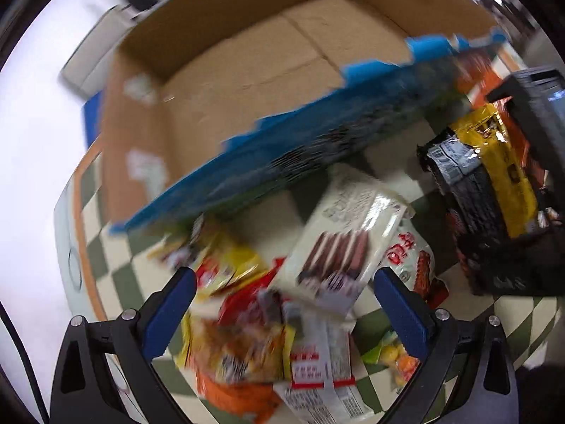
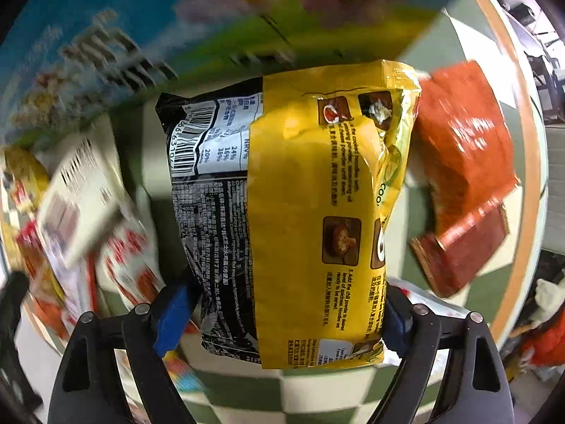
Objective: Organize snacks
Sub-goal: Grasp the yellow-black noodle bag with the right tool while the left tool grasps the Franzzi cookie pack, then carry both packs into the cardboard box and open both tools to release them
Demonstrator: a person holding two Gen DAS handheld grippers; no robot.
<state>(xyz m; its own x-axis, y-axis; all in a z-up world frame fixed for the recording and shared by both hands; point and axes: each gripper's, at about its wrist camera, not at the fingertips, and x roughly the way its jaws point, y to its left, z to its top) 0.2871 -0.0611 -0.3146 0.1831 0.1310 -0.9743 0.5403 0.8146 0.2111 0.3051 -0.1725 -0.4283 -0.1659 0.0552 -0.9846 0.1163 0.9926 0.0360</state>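
My right gripper [image 2: 286,296] points down at a yellow and black noodle packet [image 2: 300,212]. Its blue pads [image 2: 173,318] press on the packet's two long edges, so it is shut on the packet. In the left wrist view the same noodle packet [image 1: 491,176] shows at the far right. My left gripper [image 1: 284,275] hangs open over a pile of snacks, with nothing between its fingers. Below it lie a white chocolate-biscuit packet [image 1: 346,233], a yellow and red packet [image 1: 229,275] and a white packet with red labels [image 1: 317,371].
An open cardboard box [image 1: 247,70] stands behind the pile. A large blue printed box [image 1: 317,134] leans across its front. An orange-red packet [image 2: 466,162] lies right of the noodles. A green and white checked cloth [image 2: 317,395] covers the round table, whose orange rim [image 2: 522,176] is close.
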